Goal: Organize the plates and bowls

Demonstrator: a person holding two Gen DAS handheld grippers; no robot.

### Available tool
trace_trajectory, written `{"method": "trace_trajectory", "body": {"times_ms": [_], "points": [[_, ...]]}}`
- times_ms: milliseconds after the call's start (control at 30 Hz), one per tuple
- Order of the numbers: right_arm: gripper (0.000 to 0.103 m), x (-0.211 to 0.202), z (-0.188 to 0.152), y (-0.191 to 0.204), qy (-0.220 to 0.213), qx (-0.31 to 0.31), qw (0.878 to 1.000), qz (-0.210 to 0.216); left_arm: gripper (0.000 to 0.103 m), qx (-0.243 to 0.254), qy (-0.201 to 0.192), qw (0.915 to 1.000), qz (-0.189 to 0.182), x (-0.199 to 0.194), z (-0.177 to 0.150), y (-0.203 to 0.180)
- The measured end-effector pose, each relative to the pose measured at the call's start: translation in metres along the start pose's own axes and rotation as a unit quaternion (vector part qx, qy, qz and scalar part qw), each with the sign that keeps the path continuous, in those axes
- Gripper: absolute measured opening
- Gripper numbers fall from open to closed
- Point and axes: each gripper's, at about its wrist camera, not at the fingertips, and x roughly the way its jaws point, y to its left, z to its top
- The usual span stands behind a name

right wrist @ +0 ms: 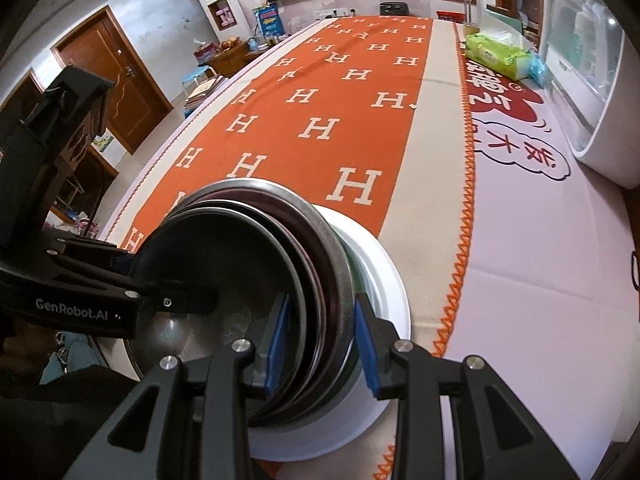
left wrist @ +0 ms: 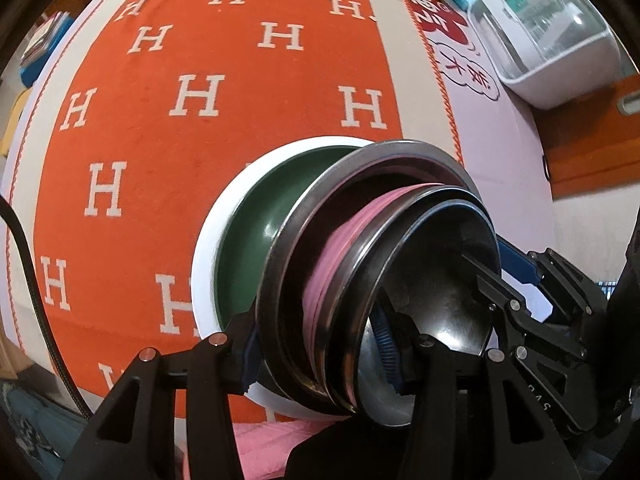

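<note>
Left claw (left wrist: 324,356) straddles the near rims of the nested stack, pads apparently pressing the white plate (left wrist: 208,248) and steel bowls (left wrist: 432,280); right claw (right wrist: 322,344) brackets the larger steel rim (right wrist: 340,264), its grip unclear. Stack sits tilted on the table (right wrist: 520,280). Lower evenly, both sides together. Underside contact and the pink layer (left wrist: 340,248) stay obscured.

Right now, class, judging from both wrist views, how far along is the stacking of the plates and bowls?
Done: the steel dishes already sit nested in the white-rimmed green plate on the orange cloth.

In hand: both tongs grip the stack's rims, the left tongs and the right tongs from opposite sides.

Left: the metal pieces lean rather than lying flat, so seating them remains. No other loose dishes show.
</note>
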Motion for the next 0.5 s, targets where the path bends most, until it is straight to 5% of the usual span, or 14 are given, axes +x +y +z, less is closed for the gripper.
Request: {"method": "trace_trajectory", "body": {"times_ms": [500], "points": [[0.034,0.010,0.016,-0.016,-0.014,0.051,0.998,0.046,0.045,-0.022,-0.016,0.9996,0.013,-0.001,0.014,0.008]]}}
